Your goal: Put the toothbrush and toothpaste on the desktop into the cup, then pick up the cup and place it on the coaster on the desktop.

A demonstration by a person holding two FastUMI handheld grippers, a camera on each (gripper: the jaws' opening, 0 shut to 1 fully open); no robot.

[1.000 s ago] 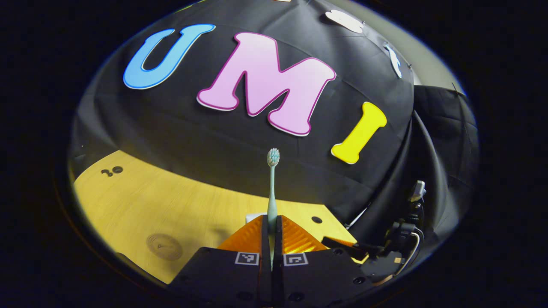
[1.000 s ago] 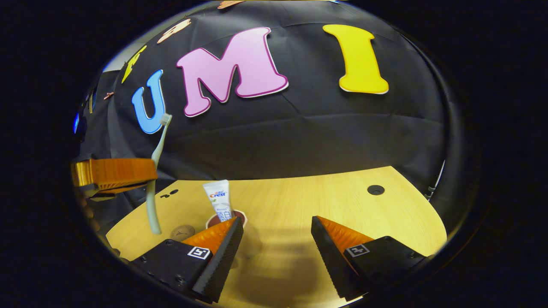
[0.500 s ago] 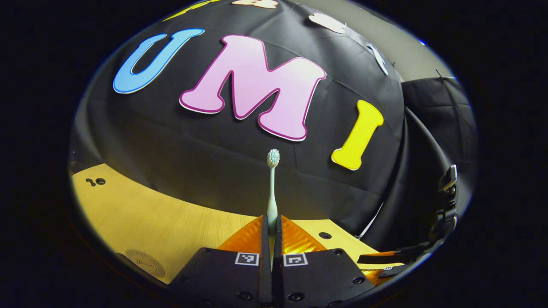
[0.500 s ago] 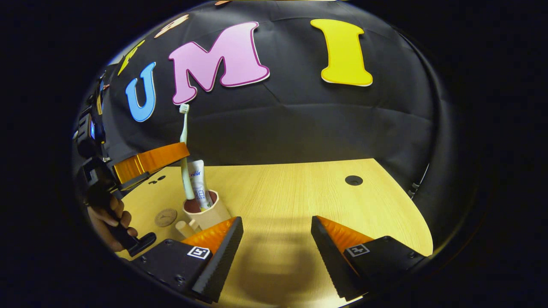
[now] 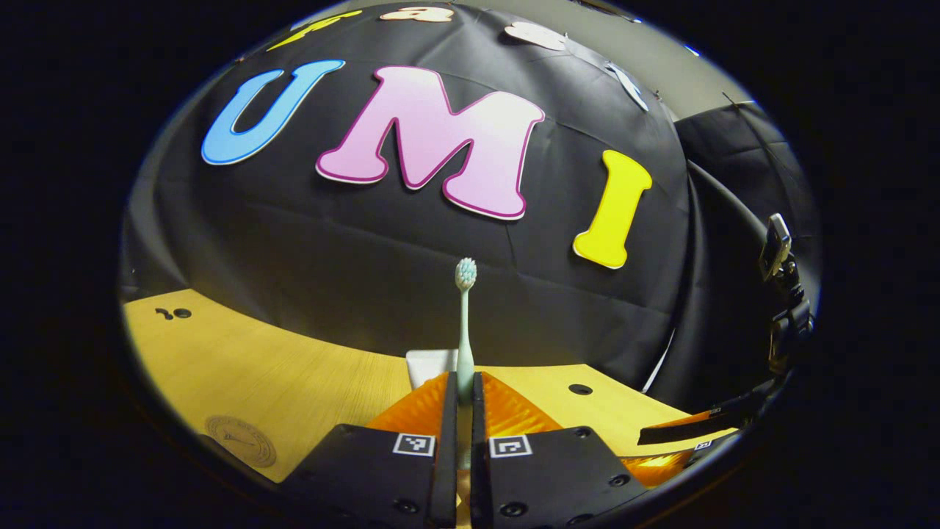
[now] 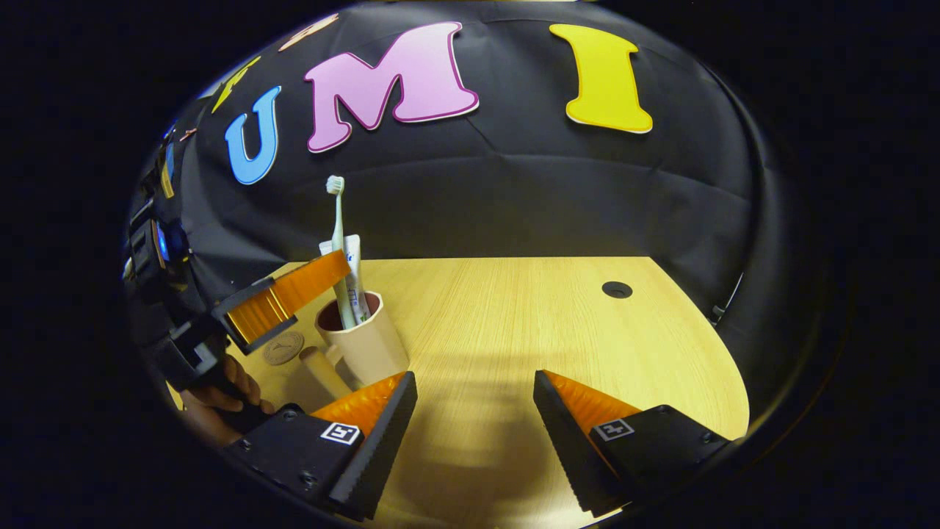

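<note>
Left gripper (image 5: 461, 393) clamped on the toothbrush (image 5: 464, 323), both fingers pressing its handle, bristles up. In the right gripper view, toothbrush (image 6: 339, 242) standing with its lower end inside the cup (image 6: 363, 342), beside the toothpaste (image 6: 355, 279). Cup resting on the desktop (image 6: 529, 323), coaster (image 6: 283, 347) just beside it. Right gripper (image 6: 476, 411) spread wide, grasping nothing, hovering above the bare wood.

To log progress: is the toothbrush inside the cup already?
In, lower end only: the upright toothbrush dips into the cup beside the toothpaste, left gripper shut on it.
</note>
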